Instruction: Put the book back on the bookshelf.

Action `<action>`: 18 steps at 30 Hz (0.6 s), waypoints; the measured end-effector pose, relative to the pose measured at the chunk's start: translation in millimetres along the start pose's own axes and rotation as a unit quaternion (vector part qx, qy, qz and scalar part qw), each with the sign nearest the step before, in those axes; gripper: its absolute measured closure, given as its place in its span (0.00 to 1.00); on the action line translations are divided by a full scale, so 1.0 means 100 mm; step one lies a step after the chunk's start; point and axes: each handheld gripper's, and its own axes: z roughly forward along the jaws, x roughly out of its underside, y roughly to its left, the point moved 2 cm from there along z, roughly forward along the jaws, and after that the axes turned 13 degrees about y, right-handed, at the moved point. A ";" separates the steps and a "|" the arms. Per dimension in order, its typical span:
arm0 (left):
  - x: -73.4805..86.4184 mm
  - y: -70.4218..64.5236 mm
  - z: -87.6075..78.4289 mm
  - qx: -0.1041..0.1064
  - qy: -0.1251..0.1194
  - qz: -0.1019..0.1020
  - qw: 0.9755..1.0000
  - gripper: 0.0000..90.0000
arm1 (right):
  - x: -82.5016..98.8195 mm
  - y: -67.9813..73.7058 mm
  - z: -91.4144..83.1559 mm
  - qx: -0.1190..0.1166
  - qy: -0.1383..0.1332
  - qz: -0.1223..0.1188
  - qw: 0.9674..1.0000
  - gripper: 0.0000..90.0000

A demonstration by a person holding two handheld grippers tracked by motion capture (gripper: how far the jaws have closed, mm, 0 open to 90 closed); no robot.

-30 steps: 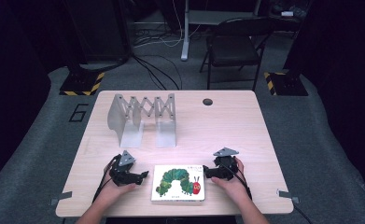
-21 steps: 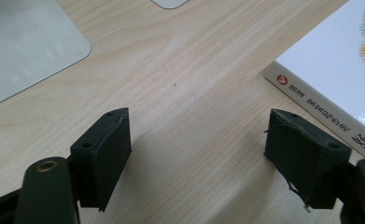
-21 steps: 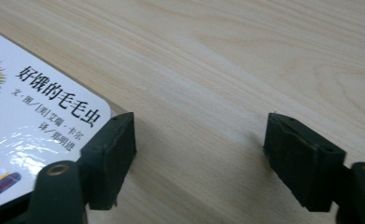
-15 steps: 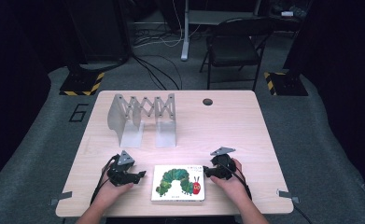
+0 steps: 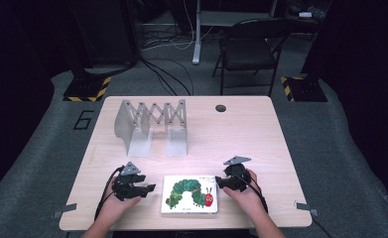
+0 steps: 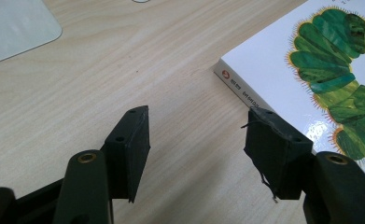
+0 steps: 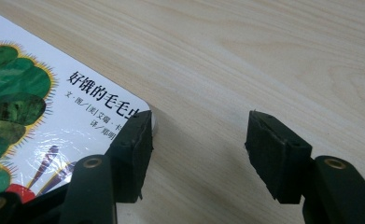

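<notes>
Your book [image 5: 190,194] lies flat on the table [image 5: 261,134], close to the near edge, between your two hands. Your left gripper [image 5: 144,189] sits just off the book's left edge; its jaws have just been closing and now stand about half open, with only bare wood between them, one jaw over the book's corner [image 6: 264,88]. Your right gripper [image 5: 220,182] waits at the book's upper right corner [image 7: 138,109], jaws likewise half open after closing, gripping nothing. A folding metal rack [image 5: 152,124] stands well apart, farther back on the table.
</notes>
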 end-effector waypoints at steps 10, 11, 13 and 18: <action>0.00 -0.02 -0.04 -0.015 -0.011 0.006 1.000 0.41 | 0.00 0.01 -0.03 -0.002 -0.002 -0.001 1.000 0.43; 0.00 -0.03 -0.05 -0.012 -0.009 0.010 1.000 0.41 | 0.00 0.01 -0.03 -0.003 -0.001 -0.002 1.000 0.43; -0.01 -0.06 -0.06 -0.007 -0.005 0.016 1.000 0.42 | 0.00 0.02 -0.05 -0.004 -0.005 0.001 1.000 0.43; -0.01 -0.13 -0.05 -0.003 0.007 0.024 1.000 0.43 | 0.01 0.02 -0.07 -0.008 -0.007 0.001 1.000 0.43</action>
